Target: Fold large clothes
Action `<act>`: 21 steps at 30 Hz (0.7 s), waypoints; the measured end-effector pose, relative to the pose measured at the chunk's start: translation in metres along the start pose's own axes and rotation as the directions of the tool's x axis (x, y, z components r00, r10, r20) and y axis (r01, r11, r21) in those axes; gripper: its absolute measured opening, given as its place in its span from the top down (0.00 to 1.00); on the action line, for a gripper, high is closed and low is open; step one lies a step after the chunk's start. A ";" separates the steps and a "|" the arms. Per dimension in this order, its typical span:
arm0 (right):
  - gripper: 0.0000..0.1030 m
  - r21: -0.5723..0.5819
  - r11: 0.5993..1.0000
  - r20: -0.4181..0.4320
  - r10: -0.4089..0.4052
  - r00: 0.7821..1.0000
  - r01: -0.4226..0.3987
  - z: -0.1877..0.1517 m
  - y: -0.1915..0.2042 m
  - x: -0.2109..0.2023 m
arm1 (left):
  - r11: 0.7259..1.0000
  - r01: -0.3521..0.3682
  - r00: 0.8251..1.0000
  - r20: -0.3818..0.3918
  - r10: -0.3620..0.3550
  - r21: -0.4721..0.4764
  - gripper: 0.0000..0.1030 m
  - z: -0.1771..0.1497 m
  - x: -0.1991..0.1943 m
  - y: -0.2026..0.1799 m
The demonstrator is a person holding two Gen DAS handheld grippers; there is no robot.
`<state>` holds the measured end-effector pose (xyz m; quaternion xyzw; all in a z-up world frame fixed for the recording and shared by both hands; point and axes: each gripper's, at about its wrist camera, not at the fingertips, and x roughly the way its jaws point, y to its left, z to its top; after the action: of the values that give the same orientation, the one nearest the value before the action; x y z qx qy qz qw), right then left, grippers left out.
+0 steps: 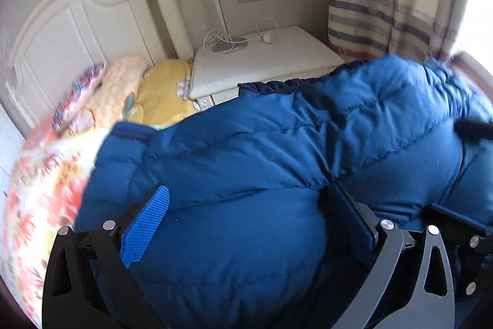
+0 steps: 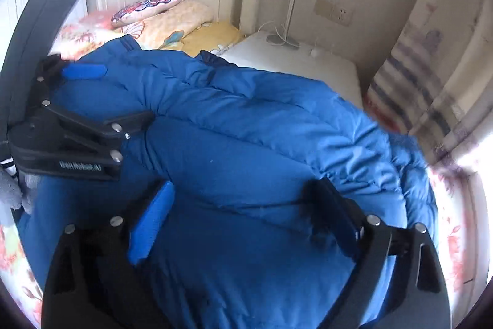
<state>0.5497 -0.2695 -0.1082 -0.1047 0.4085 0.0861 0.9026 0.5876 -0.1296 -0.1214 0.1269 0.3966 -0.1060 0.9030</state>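
A large blue puffer jacket [image 1: 262,150] lies bunched on a floral bed; it also fills the right wrist view [image 2: 262,144]. My left gripper [image 1: 249,205] is open, its blue-padded fingers [image 1: 148,224] spread wide with a thick fold of jacket bulging between them. My right gripper [image 2: 240,211] is open too, jaws wide apart over the jacket's padded body. The left gripper also shows in the right wrist view [image 2: 101,100] at the left, lying across the jacket. Whether either gripper's pads press the fabric is unclear.
A white headboard [image 1: 77,30] stands at the back with pillows and a yellow blanket [image 1: 166,91]. A white nightstand [image 1: 265,63] holds a lamp and cable. A striped curtain [image 1: 385,14] hangs at right. The floral bedsheet [image 1: 40,190] shows at left.
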 end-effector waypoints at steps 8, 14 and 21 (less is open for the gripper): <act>0.12 0.052 0.998 0.068 0.014 0.998 -0.018 -0.036 -0.005 -0.074 | 0.998 0.052 0.995 0.084 -0.054 0.024 0.04 -0.032 -0.063 -0.005; 0.03 0.074 0.997 0.046 0.021 0.999 -0.025 -0.073 -0.012 -0.052 | 0.996 -0.002 0.995 0.095 -0.007 0.090 0.04 -0.058 -0.044 -0.029; 0.03 0.474 0.827 0.289 0.180 0.940 -0.304 -0.149 -0.059 -0.148 | 0.997 0.034 0.998 0.053 -0.037 0.065 0.04 -0.056 -0.040 -0.026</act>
<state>0.3603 -0.3750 -0.0857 0.2024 0.3182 0.1005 0.9207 0.5145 -0.1331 -0.1322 0.1459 0.3704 -0.1382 0.9069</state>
